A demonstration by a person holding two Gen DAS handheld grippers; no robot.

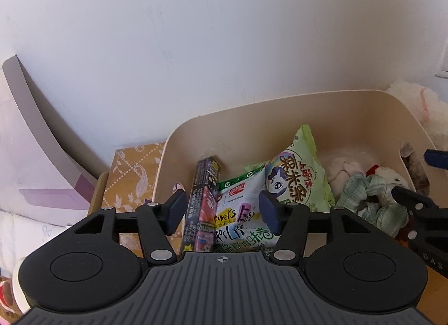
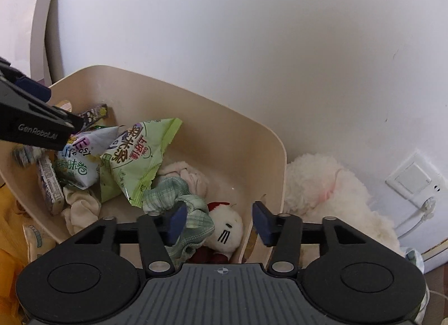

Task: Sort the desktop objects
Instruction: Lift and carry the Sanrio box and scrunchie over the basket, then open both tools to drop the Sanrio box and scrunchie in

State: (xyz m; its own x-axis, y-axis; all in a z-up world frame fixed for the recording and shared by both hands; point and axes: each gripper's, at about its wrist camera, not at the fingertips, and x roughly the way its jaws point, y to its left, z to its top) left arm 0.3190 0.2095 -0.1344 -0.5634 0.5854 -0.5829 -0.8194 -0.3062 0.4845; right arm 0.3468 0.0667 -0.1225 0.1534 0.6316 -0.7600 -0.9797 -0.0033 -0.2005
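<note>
While both handheld grippers hang over it, a beige bin [image 1: 350,112] against a white wall [image 1: 196,30] holds the sorted desktop clutter. Outside the bin's right wall slumps a large fluffy white plush [image 2: 330,185], touching the bin, with a white wall socket [image 2: 411,179] beyond it. Inside the bin, a pale green snack bag [image 1: 299,176] leans at the middle, and a white snack packet [image 1: 240,213] lies just left of it, overlapping its lower edge. A dark, slim candy box [image 1: 203,201] stands tilted against the bin's left wall, touching the white packet. Right of the green bag sit a cream cloth bundle [image 1: 344,171], a green checked scrunchie [image 2: 179,196] and, in the bin's right corner, a small white cat doll [image 2: 226,229] with a red bow.

The left gripper [image 1: 221,213] hovers above the candy box and white packet, its jaws parted about halfway, clamping nothing. The right gripper [image 2: 219,220] hovers above the scrunchie and cat doll, jaws likewise about half open; whether its left pad touches the scrunchie cannot be told.
</note>
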